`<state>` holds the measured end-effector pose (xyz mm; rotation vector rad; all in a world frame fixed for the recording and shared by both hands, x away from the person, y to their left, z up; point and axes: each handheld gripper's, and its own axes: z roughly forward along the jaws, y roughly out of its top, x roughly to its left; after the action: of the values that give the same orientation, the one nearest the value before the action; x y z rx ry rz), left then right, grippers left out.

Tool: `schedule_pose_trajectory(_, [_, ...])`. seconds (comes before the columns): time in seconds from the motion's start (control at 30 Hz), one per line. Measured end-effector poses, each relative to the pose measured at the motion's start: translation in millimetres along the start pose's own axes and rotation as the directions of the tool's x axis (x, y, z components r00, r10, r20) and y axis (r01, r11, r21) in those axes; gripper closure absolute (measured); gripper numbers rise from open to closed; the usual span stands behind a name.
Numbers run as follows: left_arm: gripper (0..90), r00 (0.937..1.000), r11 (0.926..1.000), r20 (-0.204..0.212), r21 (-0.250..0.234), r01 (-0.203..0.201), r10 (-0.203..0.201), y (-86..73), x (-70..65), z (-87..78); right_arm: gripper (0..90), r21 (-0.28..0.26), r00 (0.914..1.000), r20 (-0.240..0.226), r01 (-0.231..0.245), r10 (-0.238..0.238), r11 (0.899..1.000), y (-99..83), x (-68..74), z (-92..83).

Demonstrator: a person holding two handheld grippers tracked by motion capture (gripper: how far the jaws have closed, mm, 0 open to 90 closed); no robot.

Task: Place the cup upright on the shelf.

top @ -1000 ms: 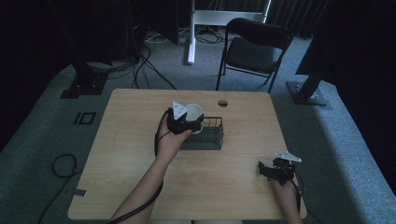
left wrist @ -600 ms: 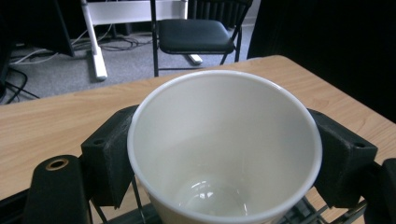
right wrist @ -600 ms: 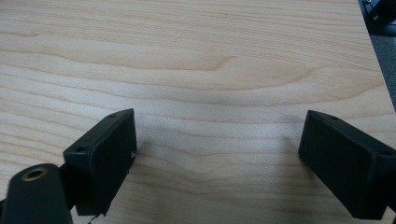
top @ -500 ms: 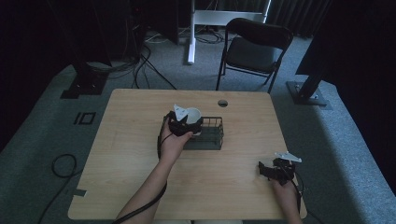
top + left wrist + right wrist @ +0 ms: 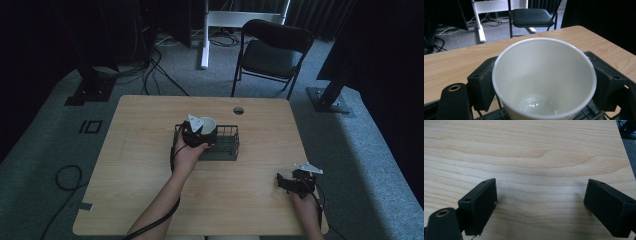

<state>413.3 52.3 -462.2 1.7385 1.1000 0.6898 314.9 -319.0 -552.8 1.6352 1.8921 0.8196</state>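
Smooth white paper cup (image 5: pixel 544 80) clamped in left gripper (image 5: pixel 199 134) over wire basket (image 5: pixel 227 145); right gripper (image 5: pixel 541 205) jaws apart.

No readable text, label or number anywhere.

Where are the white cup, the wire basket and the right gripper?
white cup (image 5: pixel 544 75), left gripper view, inner wall
wire basket (image 5: pixel 227 145), high view, right side of it
right gripper (image 5: pixel 540 207), right gripper view, midway between its open jaws
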Motion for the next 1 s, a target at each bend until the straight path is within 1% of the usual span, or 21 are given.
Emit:
schedule_pose_trajectory(0.07, [20.1, 0.9998, 0.9998, 0.003, 0.001, -0.022, 0.022, -0.3, -1.1, 0.2, 10.8, 0.0, 1.0, 0.0, 0.0, 0.0, 1.0, 0.0, 0.0, 0.0])
schedule_pose_trajectory(0.17, [19.8, 0.9988, 0.9987, 0.006, 0.015, -0.048, 0.048, 1.1, -3.0, -0.4, 10.8, 0.0, 1.0, 0.0, 0.0, 0.0, 1.0, 0.0, 0.0, 0.0])
schedule_pose_trajectory(0.3, [18.8, 0.9987, 0.9982, -0.005, 0.031, -0.051, 0.052, 0.9, -2.0, 0.4, 10.8, 0.0, 1.0, 0.0, 0.0, 0.0, 1.0, 0.0, 0.0, 0.0])
schedule_pose_trajectory(0.37, [17.2, 0.9991, 0.9983, -0.003, 0.04, -0.043, 0.043, 0.2, -1.3, 0.2, 10.8, 0.0, 1.0, 0.0, 0.0, 0.0, 1.0, 0.0, 0.0, 0.0])
schedule_pose_trajectory(0.43, [15.0, 0.9988, 0.9982, 0.009, 0.036, -0.049, 0.048, 0.8, -1.1, -0.7, 10.8, 0.0, 1.0, 0.0, 0.0, 0.0, 1.0, 0.0, 0.0, 0.0])
schedule_pose_trajectory(0.57, [9.1, 0.9985, 0.9982, 0.001, 0.024, -0.054, 0.054, 4.2, 1.2, -5.9, 10.8, 0.0, 1.0, 0.0, 0.0, 0.0, 1.0, 0.0, 0.0, 0.0])
schedule_pose_trajectory(0.6, [8.9, 0.9985, 0.9983, -0.002, 0.021, -0.054, 0.055, 4.9, 2.2, -7.3, 10.8, 0.0, 1.0, 0.0, 0.0, 0.0, 1.0, 0.0, 0.0, 0.0])
schedule_pose_trajectory(0.63, [8.8, 0.9985, 0.9982, 0.01, 0.022, -0.055, 0.055, 5.4, 2.8, -8.6, 10.8, 0.0, 1.0, 0.0, 0.0, 0.0, 1.0, 0.0, 0.0, 0.0])
schedule_pose_trajectory(0.67, [8.8, 0.9987, 0.9986, 0.012, 0.019, -0.05, 0.05, 5.6, 3.4, -10.0, 10.8, 0.0, 1.0, 0.0, 0.0, 0.0, 1.0, 0.0, 0.0, 0.0])
schedule_pose_trajectory(0.73, [8.8, 0.9979, 0.998, 0.025, 0.019, -0.06, 0.059, 5.9, 4.2, -13.2, 10.8, 0.0, 1.0, 0.0, 0.0, 0.0, 1.0, 0.0, 0.0, 0.0])
schedule_pose_trajectory(0.77, [8.8, 0.998, 0.9982, 0.026, 0.019, -0.057, 0.057, 5.9, 4.5, -15.0, 10.8, 0.0, 1.0, 0.0, 0.0, 0.0, 1.0, 0.0, 0.0, 0.0])
schedule_pose_trajectory(0.83, [8.8, 0.9973, 0.998, 0.046, 0.021, -0.059, 0.058, 5.9, 4.8, -18.7, 10.9, 0.0, 1.0, 0.0, 0.0, 0.0, 1.0, 0.0, 0.0, 0.0])
schedule_pose_trajectory(0.9, [8.9, 0.997, 0.998, 0.051, 0.02, -0.06, 0.059, 5.2, 5.0, -22.6, 10.8, 0.0, 1.0, 0.0, -0.001, 0.001, 1.0, 0.0, 0.0, 0.0])
schedule_pose_trajectory(0.93, [8.9, 0.9965, 0.9981, 0.061, 0.02, -0.058, 0.056, 4.7, 5.3, -24.4, 10.8, 0.0, 1.0, 0.0, 0.0, 0.0, 1.0, 0.0, 0.0, 0.0])
schedule_pose_trajectory(1.0, [8.9, 0.9956, 0.9977, 0.07, 0.021, -0.064, 0.063, 3.5, 6.3, -27.8, 10.8, 0.0, 1.0, 0.0, 0.0, 0.0, 1.0, 0.0, 0.0, 0.0])
